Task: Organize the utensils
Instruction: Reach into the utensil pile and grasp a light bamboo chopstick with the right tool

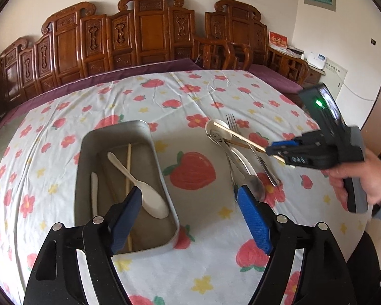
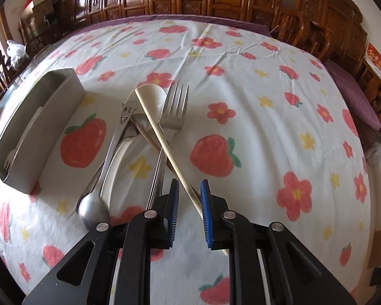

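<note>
On the strawberry tablecloth (image 1: pixel 190 96), left gripper (image 1: pixel 190 218) gapes beside tray (image 1: pixel 89 142); right gripper (image 2: pixel 188 198) straddles a chopstick (image 2: pixel 162 137), grip unclear

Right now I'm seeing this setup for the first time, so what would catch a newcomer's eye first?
The strawberry-print tablecloth dominates the table. On it lies a tangled pile of utensils: a metal fork, a metal spoon and a white spoon, with the right tongs around a pale chopstick that slants across the pile. To the left sits a metal tray that holds a white spoon and another chopstick, with the left tongs open above its near end.
</note>
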Demonstrator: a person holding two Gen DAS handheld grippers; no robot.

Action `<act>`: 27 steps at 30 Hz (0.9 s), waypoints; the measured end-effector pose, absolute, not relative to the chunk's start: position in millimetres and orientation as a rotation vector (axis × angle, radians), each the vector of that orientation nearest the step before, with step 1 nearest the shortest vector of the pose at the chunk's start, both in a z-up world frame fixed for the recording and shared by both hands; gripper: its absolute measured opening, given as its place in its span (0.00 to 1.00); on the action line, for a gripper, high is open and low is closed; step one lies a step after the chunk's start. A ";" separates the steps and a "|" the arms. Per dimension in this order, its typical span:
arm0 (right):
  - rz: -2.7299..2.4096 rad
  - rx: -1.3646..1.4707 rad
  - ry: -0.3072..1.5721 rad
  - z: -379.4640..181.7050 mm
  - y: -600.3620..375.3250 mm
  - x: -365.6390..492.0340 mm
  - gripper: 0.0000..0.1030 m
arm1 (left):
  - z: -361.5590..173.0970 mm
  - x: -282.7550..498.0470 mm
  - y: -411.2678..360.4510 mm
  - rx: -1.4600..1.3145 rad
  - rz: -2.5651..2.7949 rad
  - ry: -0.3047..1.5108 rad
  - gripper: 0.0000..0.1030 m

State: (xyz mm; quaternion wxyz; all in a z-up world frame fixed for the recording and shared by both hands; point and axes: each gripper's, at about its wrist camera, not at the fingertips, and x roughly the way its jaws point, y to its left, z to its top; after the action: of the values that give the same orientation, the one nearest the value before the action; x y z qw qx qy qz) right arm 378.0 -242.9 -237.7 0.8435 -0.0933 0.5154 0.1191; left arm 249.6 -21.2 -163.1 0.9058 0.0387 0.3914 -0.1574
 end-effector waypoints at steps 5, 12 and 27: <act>0.263 -0.225 1.129 -246.3 -236.6 388.1 0.19 | -170.5 247.5 -32.7 0.110 -0.343 0.824 0.72; 0.283 -0.210 1.120 -242.7 -238.9 386.8 0.08 | -174.6 245.9 -38.2 0.112 -0.359 0.837 0.72; 0.286 -0.097 1.042 -210.7 -273.8 302.9 0.06 | -170.2 232.4 -64.4 0.134 -0.374 0.831 0.72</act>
State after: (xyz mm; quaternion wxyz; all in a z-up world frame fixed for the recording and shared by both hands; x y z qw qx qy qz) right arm 302.9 -273.8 -210.7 0.8564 -0.0464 0.4959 0.1363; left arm 232.4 -64.4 -170.2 0.8958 0.0645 0.4010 -0.1804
